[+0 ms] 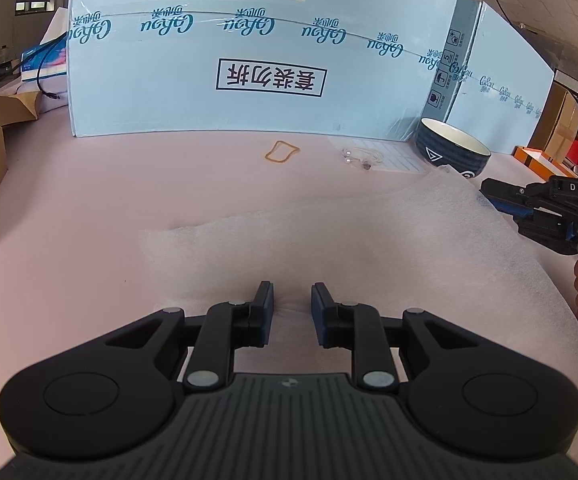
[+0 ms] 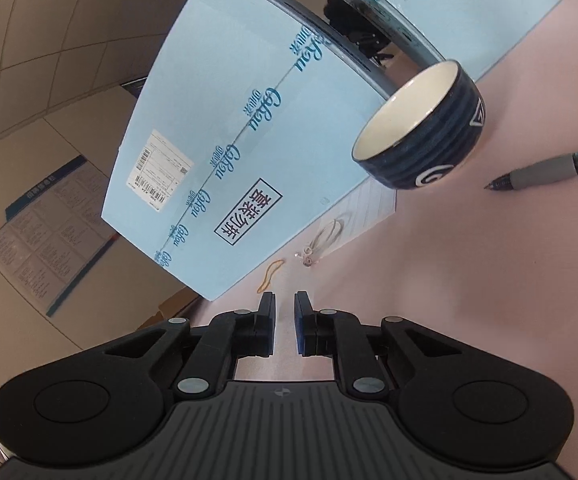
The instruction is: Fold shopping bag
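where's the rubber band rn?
The rubber band lies flat on the pink table just in front of the big light-blue box, left of the clear packet and the dark bowl; the right wrist view shows it too.

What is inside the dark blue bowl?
The bowl shows only a bare cream inner wall in the right wrist view. Its rim hides the bottom, so whether something small lies there cannot be told.

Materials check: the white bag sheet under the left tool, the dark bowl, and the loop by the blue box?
White translucent bag sheet: looks like thin foam film, matte, finely pebbled, soft creases. Dark blue ribbed bowl: likely glazed ceramic, glossy cream inside, painted white marks. Tan loop: probably a rubber band, thin and limp on the pink table cover.
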The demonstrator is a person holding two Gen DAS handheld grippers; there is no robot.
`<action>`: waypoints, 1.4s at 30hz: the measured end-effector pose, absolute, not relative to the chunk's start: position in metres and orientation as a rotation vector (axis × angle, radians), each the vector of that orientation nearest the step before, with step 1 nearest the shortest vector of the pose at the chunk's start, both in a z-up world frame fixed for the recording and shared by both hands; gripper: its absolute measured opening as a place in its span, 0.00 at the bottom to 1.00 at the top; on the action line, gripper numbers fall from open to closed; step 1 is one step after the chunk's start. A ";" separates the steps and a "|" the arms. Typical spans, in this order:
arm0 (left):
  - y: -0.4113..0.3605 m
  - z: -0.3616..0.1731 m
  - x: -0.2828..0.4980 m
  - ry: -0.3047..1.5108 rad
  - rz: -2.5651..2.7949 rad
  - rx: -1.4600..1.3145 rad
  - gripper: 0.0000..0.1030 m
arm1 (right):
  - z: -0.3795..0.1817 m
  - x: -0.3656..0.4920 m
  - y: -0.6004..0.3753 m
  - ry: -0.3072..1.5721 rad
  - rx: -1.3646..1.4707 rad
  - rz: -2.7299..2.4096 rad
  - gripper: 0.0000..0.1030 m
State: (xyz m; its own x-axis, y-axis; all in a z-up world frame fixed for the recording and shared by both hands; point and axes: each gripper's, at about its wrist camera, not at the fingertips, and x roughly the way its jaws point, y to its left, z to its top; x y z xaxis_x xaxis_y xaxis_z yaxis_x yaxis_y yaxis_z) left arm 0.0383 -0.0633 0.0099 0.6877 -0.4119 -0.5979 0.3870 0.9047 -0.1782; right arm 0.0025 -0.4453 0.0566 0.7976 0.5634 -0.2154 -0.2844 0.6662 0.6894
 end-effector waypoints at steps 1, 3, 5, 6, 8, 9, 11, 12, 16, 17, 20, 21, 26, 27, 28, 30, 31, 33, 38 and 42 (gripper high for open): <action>-0.063 0.010 0.038 0.678 -0.449 -0.042 0.18 | 0.057 0.002 -0.443 0.439 0.689 0.510 0.11; -0.061 0.010 0.038 0.677 -0.453 -0.049 0.18 | 0.063 0.000 -0.431 0.442 0.627 0.533 0.11; -0.059 0.009 0.038 0.673 -0.458 -0.061 0.18 | 0.070 -0.005 -0.413 0.442 0.552 0.579 0.11; -0.058 0.008 0.038 0.670 -0.460 -0.067 0.18 | 0.072 -0.007 -0.403 0.470 0.543 0.606 0.11; -0.056 0.008 0.038 0.670 -0.465 -0.085 0.18 | 0.071 -0.010 -0.390 0.529 0.531 0.628 0.11; -0.055 0.008 0.039 0.671 -0.468 -0.096 0.18 | 0.071 -0.012 -0.387 0.537 0.518 0.628 0.19; -0.052 0.008 0.040 0.673 -0.474 -0.112 0.18 | 0.077 -0.017 -0.397 0.537 0.519 0.555 0.35; -0.051 0.008 0.040 0.673 -0.477 -0.119 0.18 | 0.080 -0.017 -0.406 0.538 0.537 0.523 0.37; -0.050 0.008 0.040 0.673 -0.482 -0.124 0.18 | 0.078 0.003 -0.456 0.735 0.674 0.351 0.44; -0.050 0.009 0.040 0.673 -0.484 -0.126 0.18 | 0.075 0.007 -0.466 0.762 0.700 0.323 0.45; -0.046 0.009 0.041 0.678 -0.494 -0.147 0.18 | 0.063 0.018 -0.487 0.808 0.755 0.271 0.45; -0.045 0.009 0.042 0.679 -0.497 -0.153 0.18 | 0.060 0.024 -0.487 0.819 0.783 0.288 0.45; -0.044 0.009 0.043 0.682 -0.503 -0.161 0.18 | 0.053 0.054 -0.470 0.862 0.804 0.348 0.45; -0.044 0.009 0.043 0.682 -0.504 -0.161 0.18 | 0.055 0.061 -0.465 0.859 0.777 0.346 0.45; -0.044 0.009 0.043 0.682 -0.504 -0.162 0.18 | 0.057 0.065 -0.457 0.855 0.737 0.338 0.44; -0.043 0.009 0.043 0.682 -0.506 -0.166 0.18 | 0.062 0.071 -0.443 0.849 0.632 0.308 0.20; -0.043 0.009 0.044 0.682 -0.507 -0.168 0.18 | 0.064 0.072 -0.437 0.851 0.566 0.282 0.11; -0.043 0.008 0.044 0.681 -0.507 -0.167 0.18 | 0.065 0.071 -0.430 0.835 0.457 0.259 0.02; -0.042 0.007 0.044 0.678 -0.509 -0.173 0.18 | 0.070 0.063 -0.423 0.740 0.233 0.155 0.02; -0.043 0.007 0.043 0.676 -0.509 -0.171 0.18 | 0.070 0.056 -0.436 0.703 0.273 0.132 0.06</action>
